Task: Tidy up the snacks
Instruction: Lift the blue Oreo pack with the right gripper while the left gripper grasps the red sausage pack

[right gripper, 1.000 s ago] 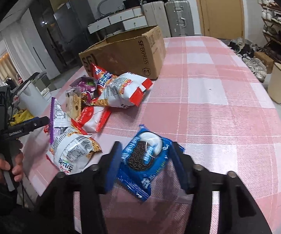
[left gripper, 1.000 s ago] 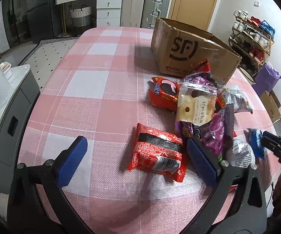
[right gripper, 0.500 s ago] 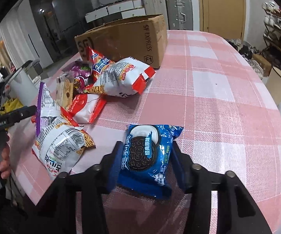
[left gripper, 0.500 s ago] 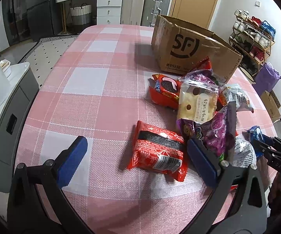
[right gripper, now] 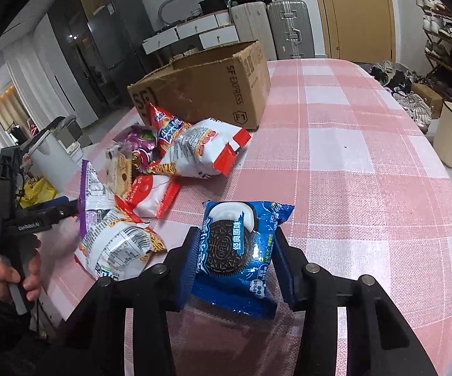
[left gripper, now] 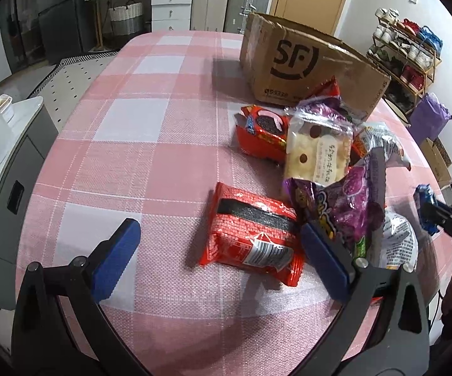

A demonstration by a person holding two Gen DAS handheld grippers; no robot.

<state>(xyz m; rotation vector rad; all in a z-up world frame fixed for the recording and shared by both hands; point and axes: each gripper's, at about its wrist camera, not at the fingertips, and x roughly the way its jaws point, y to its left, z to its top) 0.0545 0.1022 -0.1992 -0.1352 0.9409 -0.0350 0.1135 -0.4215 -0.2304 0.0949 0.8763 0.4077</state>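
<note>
In the right wrist view the right gripper (right gripper: 233, 261) sits low centre, its 2 blue pads pressed against the sides of a blue Oreo pack (right gripper: 241, 250), so it is clamped narrow on that pack. The pack's far end lies over the pink checked table (right gripper: 366, 163); whether it is lifted off the cloth cannot be told. To its left lies a heap of snacks: a white and red bag (right gripper: 207, 150) in the middle of the frame, a white pack with a red edge (right gripper: 153, 197) below it, and a silver bag with printed text (right gripper: 116, 244) at lower left. A cardboard box (right gripper: 207, 91), open at the top, stands behind the heap at upper centre. At the left edge a hand (right gripper: 12, 279) holds the handle of the other tool.

In the left wrist view the left gripper (left gripper: 216, 257) stands wide, its 2 blue pads far apart at the bottom of the frame and holding nothing. A red noodle pack (left gripper: 251, 235) lies on the table (left gripper: 132, 156) between the 2 pads, nearer the right one, and not touched by either as far as can be seen. A purple bag (left gripper: 351, 206) lies just right of it, a clear biscuit pack (left gripper: 316, 153) above that, and a red Oreo pack (left gripper: 263, 131) beside the box (left gripper: 304, 65). The blue Oreo pack (left gripper: 424, 200) shows at the right edge, in the tip of the right gripper (left gripper: 428, 211).
</note>
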